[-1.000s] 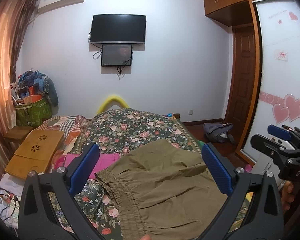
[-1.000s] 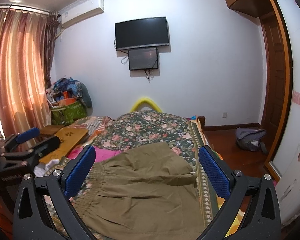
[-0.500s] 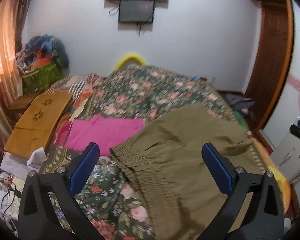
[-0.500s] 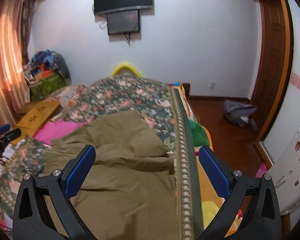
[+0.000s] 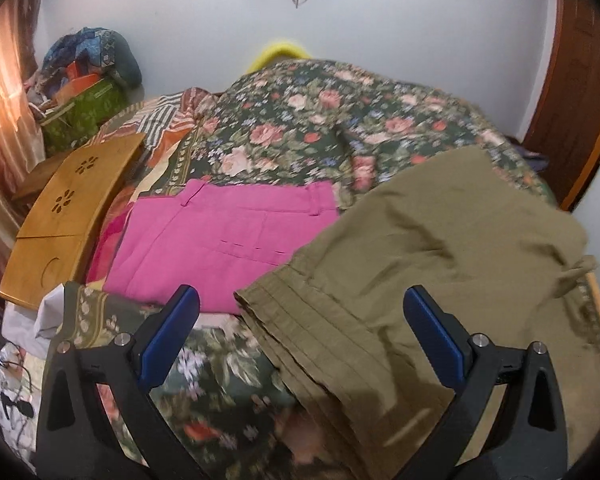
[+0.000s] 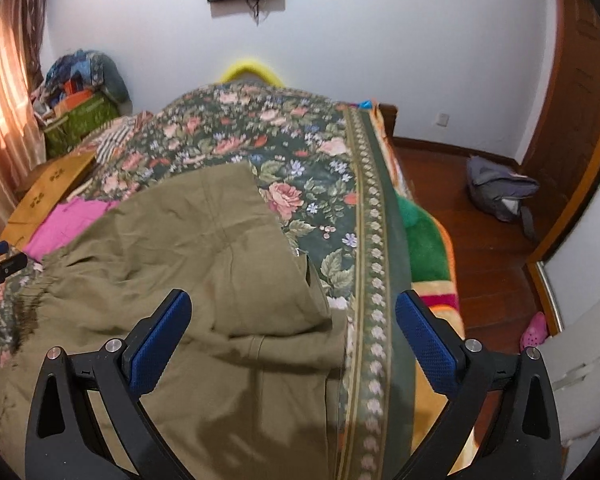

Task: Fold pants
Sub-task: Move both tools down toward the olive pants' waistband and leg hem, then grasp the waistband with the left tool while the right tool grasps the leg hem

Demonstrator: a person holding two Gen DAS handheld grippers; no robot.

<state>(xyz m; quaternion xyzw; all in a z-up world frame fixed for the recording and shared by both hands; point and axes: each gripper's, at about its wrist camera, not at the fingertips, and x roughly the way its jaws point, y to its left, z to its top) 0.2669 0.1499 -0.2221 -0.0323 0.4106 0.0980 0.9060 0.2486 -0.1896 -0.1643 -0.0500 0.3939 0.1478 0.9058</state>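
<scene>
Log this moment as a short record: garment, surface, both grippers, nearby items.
garment: olive pants, spread rumpled, not yet folded; elastic waistband nearest the left gripper
surface: floral bedspread
left gripper: open, empty, above the waistband
right gripper: open, empty, above the pants' right-hand edge
nearby: pink pants lying flat to the left of the olive pair, which overlaps their edge; wooden lap tray further left

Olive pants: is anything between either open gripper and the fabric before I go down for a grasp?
Nothing visible. The olive pants lie uncovered under the left gripper and right gripper. The pink pants sit beside them, partly under the waistband edge.
</scene>
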